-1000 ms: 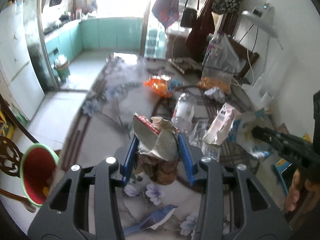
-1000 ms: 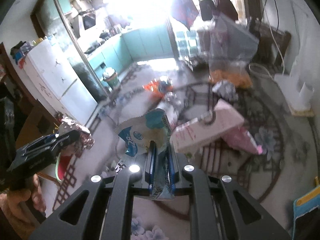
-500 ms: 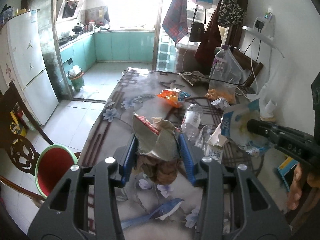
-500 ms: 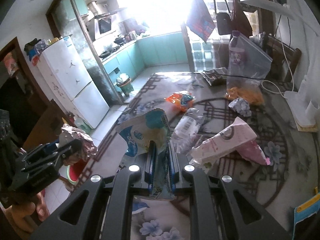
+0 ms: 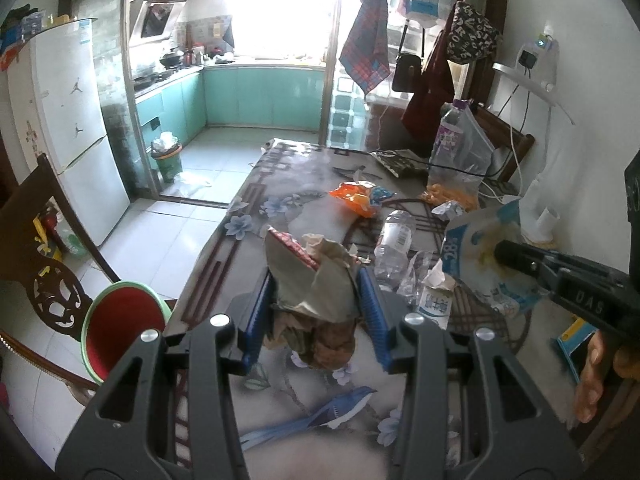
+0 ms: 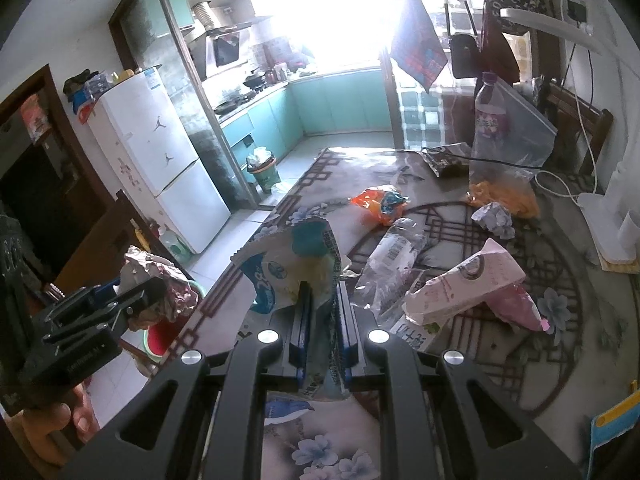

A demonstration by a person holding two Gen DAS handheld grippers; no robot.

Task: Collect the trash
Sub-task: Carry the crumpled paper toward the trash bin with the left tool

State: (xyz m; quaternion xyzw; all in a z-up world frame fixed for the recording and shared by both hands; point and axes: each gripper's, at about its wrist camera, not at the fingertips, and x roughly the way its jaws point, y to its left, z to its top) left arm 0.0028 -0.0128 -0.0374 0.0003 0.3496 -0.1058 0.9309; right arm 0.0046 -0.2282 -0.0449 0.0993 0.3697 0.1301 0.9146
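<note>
Dark grey gripper frames with silver screws, ribbed blue fingers (image 5: 256, 316), seemingly bare-skinned hand (image 5: 596, 376).

A white two-door refrigerator (image 5: 68, 128) stands far off to the left of the gripper, beside a glass sliding door. Straight ahead lies a kitchen with teal cabinets (image 5: 260, 96) under a bright window. A plaid cloth (image 5: 366, 54) and a dark handbag (image 5: 408, 76) hang ahead to the right. A carved wooden chair (image 5: 44, 280) stands close on the left.
</note>
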